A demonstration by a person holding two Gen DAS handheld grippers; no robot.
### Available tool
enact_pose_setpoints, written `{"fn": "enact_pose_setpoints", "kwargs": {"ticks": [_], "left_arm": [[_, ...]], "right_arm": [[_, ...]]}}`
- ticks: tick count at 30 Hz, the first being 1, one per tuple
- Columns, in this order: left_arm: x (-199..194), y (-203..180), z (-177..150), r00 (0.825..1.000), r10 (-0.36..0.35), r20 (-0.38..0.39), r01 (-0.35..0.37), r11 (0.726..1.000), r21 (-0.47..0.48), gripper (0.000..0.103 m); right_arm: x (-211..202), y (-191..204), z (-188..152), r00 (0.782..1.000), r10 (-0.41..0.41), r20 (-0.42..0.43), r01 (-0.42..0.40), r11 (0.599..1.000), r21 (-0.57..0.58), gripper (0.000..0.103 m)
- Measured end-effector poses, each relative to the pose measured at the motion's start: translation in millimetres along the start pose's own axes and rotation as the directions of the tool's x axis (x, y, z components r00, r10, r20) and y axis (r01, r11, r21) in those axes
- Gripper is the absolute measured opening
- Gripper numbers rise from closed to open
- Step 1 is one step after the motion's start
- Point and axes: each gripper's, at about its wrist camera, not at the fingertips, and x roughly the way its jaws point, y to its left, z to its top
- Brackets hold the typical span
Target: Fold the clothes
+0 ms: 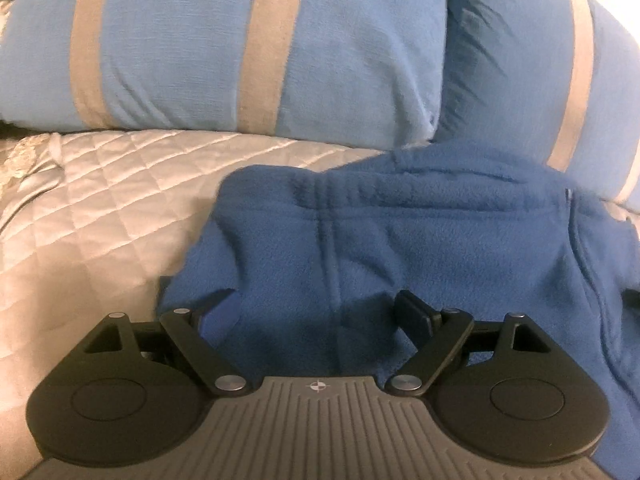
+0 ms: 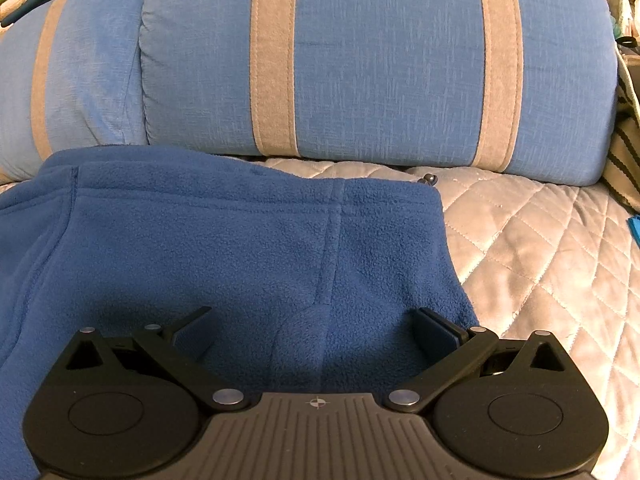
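Note:
A blue fleece garment (image 1: pixel 400 240) with a stitched waistband lies on the quilted silver bedspread (image 1: pixel 92 216), its band toward the pillows. My left gripper (image 1: pixel 316 308) stands open low over the garment's left part, with fleece spread under and between its fingers and the left fingertip (image 1: pixel 216 304) at the cloth's edge. In the right wrist view the same fleece garment (image 2: pixel 240 240) fills the lower left. My right gripper (image 2: pixel 316 328) is open above its right part, the pads apart with no cloth pinched. A centre seam runs up between the fingers in both views.
Two blue pillows with grey stripes (image 1: pixel 224 48) (image 2: pixel 380 64) lean at the back, right behind the waistband. Bare bedspread (image 2: pixel 540 260) lies to the right of the garment. A small dark toggle (image 2: pixel 430 178) sits by the waistband corner. Striped cloth (image 2: pixel 624 152) hangs at the far right.

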Motion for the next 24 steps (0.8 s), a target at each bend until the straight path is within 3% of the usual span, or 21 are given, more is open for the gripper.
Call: {"fn": "enact_pose_setpoints", "kwargs": {"ticks": [6, 12, 18, 24], "left_arm": [[-40, 32, 9, 0.998, -0.047, 0.037, 0.050, 0.996, -0.079, 0.085], [-63, 55, 7, 0.999, -0.046, 0.003, 0.046, 0.999, -0.009, 0.085], [-73, 62, 1, 0.999, 0.030, -0.015, -0.029, 0.994, 0.103, 0.085], [-74, 68, -3, 0.998, -0.041, -0.050, 0.045, 0.995, 0.084, 0.085]], "right_arm": [[-1, -2, 3, 1.000, 0.011, -0.021, -0.011, 1.000, 0.008, 0.103], [-10, -5, 15, 0.999, 0.030, -0.021, -0.029, 0.999, 0.012, 0.103], [-41, -29, 26, 0.999, 0.022, 0.038, -0.023, 0.999, 0.022, 0.103], [-67, -67, 23, 1.000, 0.009, 0.028, -0.010, 0.998, 0.067, 0.103]]}}
